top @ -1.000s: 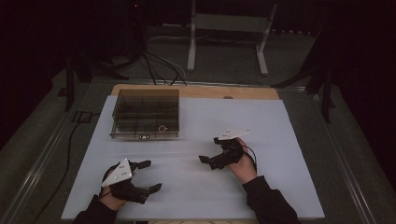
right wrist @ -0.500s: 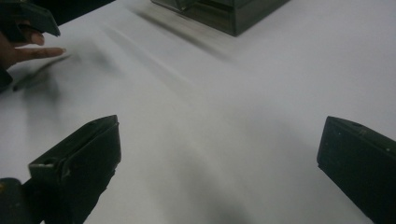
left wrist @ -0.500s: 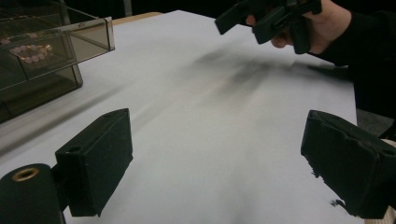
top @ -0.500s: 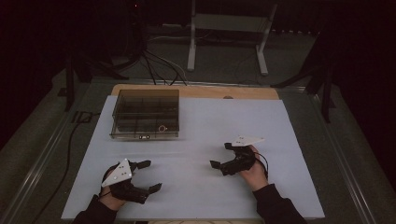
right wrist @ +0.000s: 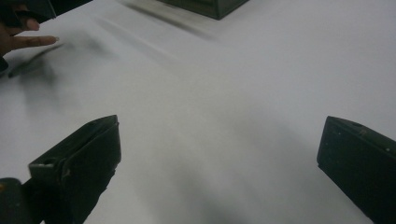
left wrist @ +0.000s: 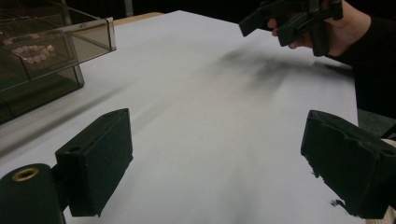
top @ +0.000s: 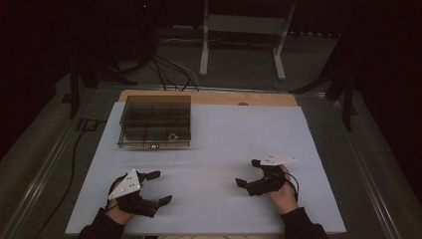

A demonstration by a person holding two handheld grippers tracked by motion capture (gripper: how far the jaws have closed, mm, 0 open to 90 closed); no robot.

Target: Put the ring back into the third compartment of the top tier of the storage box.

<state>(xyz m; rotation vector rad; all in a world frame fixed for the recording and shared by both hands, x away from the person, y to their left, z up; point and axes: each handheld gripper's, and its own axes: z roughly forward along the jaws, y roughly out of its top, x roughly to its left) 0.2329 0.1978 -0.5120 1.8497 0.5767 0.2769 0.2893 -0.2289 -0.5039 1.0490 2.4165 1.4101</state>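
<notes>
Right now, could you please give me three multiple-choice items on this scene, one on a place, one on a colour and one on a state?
1. Where does the compartment box stand on the white sheet?
A. at its far left part
B. at its near right corner
C. between the two tongs

2. What colour is the three-cornered plate on the right tongs?
A. red
B. pale grey-white
C. blue

3. How do the left tongs stand?
A. shut on a bead ring
B. shut on nothing
C. open, holding nothing

Answers:
1 A, since the high view shows the box at the far left, away from both hands.
2 B, since the plate shows pale against the black tongs.
3 C, since the left gripper view shows the jaws wide apart over bare sheet.
</notes>
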